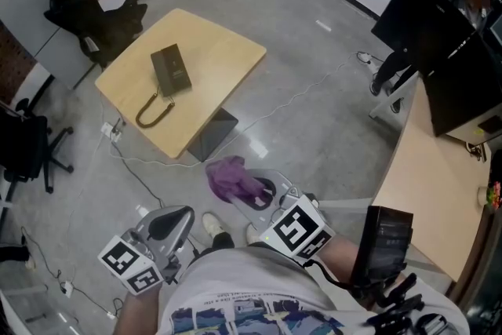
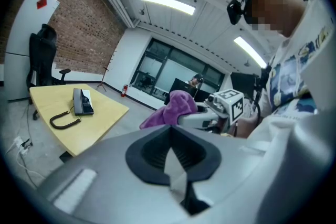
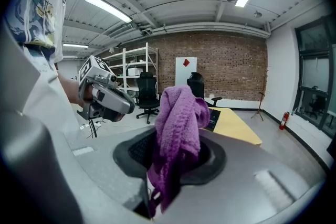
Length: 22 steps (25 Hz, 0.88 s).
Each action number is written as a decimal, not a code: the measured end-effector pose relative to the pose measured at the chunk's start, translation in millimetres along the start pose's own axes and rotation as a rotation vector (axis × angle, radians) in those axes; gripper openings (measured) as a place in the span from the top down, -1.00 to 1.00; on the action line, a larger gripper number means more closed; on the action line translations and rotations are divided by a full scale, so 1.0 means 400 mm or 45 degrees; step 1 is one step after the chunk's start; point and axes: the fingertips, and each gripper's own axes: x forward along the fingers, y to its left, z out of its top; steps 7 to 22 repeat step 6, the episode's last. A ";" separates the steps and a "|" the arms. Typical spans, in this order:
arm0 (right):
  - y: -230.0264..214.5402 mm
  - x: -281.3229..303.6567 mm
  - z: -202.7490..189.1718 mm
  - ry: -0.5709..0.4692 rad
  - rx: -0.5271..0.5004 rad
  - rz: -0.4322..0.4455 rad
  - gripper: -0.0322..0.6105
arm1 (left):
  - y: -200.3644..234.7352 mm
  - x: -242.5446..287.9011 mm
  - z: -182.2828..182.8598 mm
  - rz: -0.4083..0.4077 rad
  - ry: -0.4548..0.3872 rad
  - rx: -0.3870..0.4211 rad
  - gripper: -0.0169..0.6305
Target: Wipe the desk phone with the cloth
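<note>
Right gripper [image 3: 167, 162] jaws clamped on cloth [image 3: 178, 118], left gripper [image 2: 173, 159] jaws closed, empty, desk phone [image 1: 170, 69] long axis pointing away

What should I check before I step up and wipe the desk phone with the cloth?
1. Cloth clamped in the right tool: ok.
2. Left tool empty, jaws together: ok.
3. Desk phone lying flat on the table: ok.
4. Phone within reach: not ok, open floor lies between.
5. Path free of trip hazards: not ok, a floor cable trails near the table.
6. Handset seated: cannot tell.
</note>
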 end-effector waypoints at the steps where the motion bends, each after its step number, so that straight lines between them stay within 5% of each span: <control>1: 0.002 -0.002 0.000 -0.001 -0.002 0.002 0.56 | -0.003 0.000 -0.001 0.001 -0.003 0.000 0.92; 22: 0.008 -0.011 0.003 -0.014 -0.008 0.006 0.56 | -0.017 -0.002 -0.010 0.000 -0.001 0.007 0.92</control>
